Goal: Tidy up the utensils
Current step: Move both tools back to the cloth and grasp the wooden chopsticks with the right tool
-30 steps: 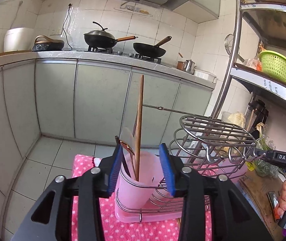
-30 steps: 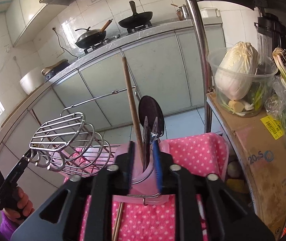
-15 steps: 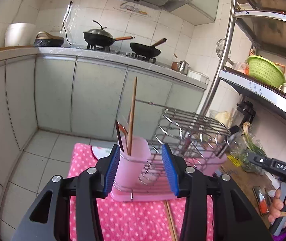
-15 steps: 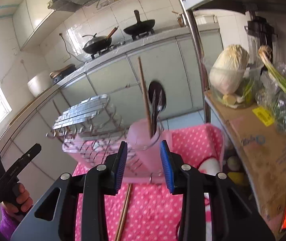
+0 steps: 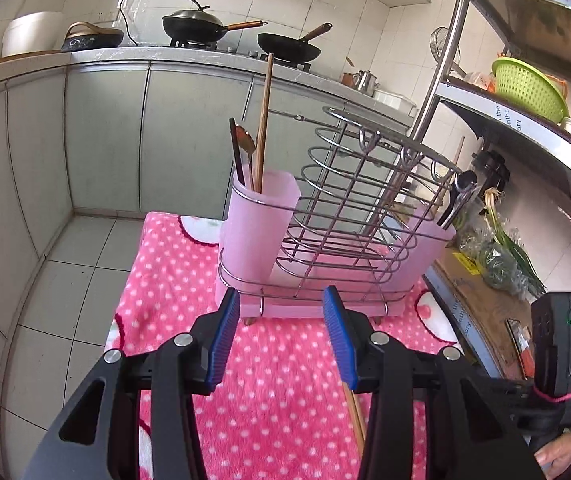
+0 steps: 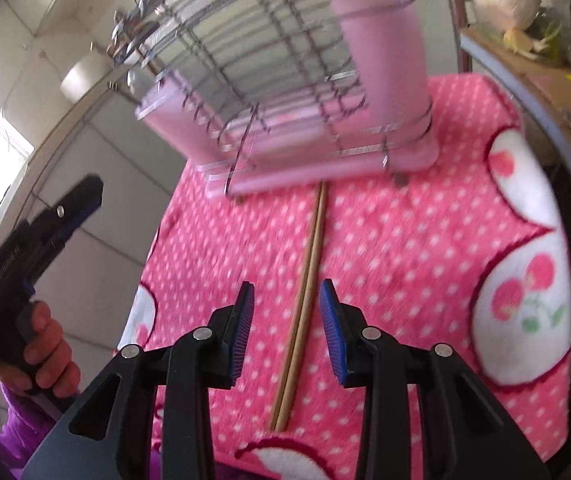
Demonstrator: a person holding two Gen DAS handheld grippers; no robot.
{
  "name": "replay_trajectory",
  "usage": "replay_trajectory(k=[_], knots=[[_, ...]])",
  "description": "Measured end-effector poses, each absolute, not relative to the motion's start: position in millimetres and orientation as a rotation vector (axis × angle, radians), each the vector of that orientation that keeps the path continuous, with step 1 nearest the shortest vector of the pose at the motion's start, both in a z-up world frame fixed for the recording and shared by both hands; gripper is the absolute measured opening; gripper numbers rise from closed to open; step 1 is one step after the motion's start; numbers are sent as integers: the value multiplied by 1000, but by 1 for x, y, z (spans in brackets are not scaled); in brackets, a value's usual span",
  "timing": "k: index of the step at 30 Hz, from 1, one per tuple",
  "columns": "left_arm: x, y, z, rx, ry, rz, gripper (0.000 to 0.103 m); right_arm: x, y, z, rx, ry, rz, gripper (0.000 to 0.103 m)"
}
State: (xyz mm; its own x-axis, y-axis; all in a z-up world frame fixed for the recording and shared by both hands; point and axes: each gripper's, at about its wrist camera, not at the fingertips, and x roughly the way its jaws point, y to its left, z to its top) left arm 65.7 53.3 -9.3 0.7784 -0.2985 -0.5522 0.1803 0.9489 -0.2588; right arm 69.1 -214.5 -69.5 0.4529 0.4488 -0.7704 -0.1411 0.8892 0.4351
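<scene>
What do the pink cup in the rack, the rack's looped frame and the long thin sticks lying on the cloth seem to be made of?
Pink cup: probably frosted plastic, translucent and matte. Looped frame: metal wire, likely steel or chrome-plated, bright and shiny. Long thin sticks: apparently wood or bamboo, tan with a dull finish; motion blur hides any grain.

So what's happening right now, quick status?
Right gripper jaws open, straddling above the chopsticks on the cloth. Left gripper open, empty. Nothing blocking; rack stands beyond.

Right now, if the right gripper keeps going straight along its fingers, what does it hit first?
Probably the wooden chopsticks lying on the pink dotted cloth, centred between the open right gripper fingers. Depth is uncertain.
</scene>
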Motion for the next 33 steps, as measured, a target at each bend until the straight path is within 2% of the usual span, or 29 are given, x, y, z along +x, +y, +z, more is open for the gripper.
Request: replay_trajectory(k=[14, 15, 16, 17, 27, 33], knots=[[55, 57, -30, -213, 649, -256, 42, 50, -159, -122, 128, 1225, 327, 35], [54, 57, -31, -218, 653, -259, 42, 50, -161, -126, 133, 1234, 318, 33], [53, 57, -33, -223, 656, -262, 42, 50, -161, -128, 146, 1243, 316, 27], [53, 57, -34, -225, 659, -263, 42, 51, -165, -130, 156, 1245, 299, 17], [54, 47, -42, -205, 694, -289, 42, 38, -194, -111, 321, 1275, 351, 14], [68, 36, -61, -228, 810, -339, 42, 22, -191, -105, 266, 1335, 365, 14]])
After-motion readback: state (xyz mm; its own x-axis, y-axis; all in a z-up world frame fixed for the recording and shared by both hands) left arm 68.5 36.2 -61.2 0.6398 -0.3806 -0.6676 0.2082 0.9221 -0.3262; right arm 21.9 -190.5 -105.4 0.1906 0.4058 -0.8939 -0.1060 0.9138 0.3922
